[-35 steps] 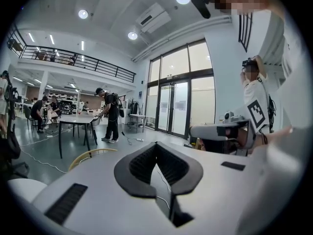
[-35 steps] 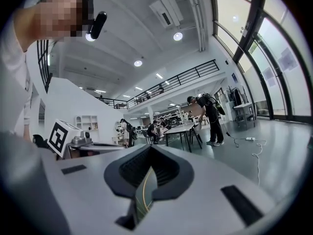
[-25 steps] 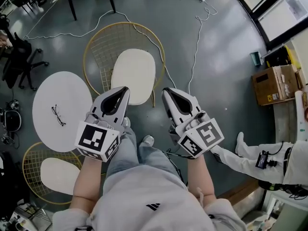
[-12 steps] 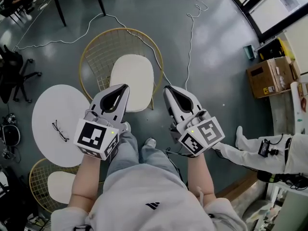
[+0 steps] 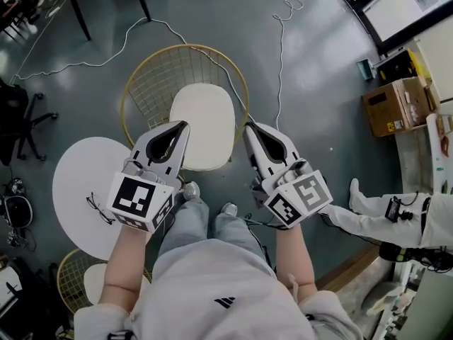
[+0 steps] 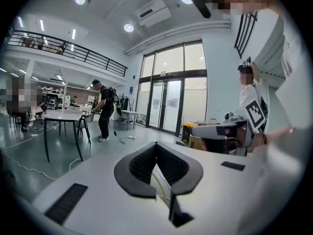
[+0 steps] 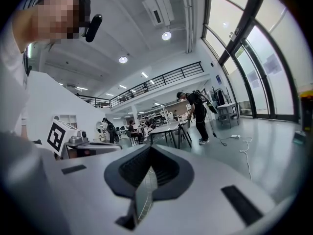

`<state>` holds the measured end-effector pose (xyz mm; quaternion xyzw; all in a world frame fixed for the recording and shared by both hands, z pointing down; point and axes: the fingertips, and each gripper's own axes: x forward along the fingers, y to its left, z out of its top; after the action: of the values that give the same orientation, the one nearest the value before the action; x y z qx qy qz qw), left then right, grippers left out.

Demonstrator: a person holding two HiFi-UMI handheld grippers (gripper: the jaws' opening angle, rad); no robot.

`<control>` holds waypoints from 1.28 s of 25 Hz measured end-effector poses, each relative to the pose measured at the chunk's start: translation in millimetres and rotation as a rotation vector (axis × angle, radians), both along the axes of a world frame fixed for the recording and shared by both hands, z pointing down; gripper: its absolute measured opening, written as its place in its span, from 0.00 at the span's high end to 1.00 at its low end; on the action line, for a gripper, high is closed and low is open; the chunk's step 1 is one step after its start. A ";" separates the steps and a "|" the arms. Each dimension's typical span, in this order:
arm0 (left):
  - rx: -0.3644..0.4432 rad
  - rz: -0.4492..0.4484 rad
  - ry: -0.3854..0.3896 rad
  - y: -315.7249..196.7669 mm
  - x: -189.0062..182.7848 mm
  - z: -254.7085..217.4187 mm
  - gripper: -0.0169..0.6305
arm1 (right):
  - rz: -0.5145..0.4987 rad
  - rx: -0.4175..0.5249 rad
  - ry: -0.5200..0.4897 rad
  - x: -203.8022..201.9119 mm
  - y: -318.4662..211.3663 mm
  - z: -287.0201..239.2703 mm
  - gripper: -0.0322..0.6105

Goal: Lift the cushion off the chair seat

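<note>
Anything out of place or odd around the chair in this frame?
A loose white cable trails across the floor right up to the wire chair, underfoot. The cushion lies flat on the seat, nothing askew.

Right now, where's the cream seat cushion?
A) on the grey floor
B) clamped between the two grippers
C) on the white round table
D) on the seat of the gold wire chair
D: the cream seat cushion lies flat on the seat of the gold wire chair; the left gripper and right gripper are both shut with nothing between their jaws.
</note>
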<state>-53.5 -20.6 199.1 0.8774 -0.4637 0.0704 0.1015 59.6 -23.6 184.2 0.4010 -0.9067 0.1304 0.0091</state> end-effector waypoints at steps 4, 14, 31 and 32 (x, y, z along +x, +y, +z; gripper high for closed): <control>-0.003 0.020 0.006 -10.4 -14.9 3.7 0.96 | 0.022 -0.001 0.006 -13.7 -8.9 2.0 0.94; -0.025 0.055 0.039 -22.4 -33.9 11.9 0.96 | 0.062 -0.005 0.036 -30.8 -17.9 4.6 0.94; -0.050 0.037 0.043 -53.5 -37.3 24.6 0.96 | 0.061 -0.026 0.054 -28.7 -51.6 16.7 0.94; -0.057 0.034 0.043 -56.2 -36.4 26.8 0.96 | 0.058 -0.033 0.054 -27.9 -55.1 19.4 0.94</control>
<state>-89.9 -76.8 225.9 0.8831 -0.4444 0.0665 0.1350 31.6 -78.7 203.6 0.4304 -0.8918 0.1346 0.0362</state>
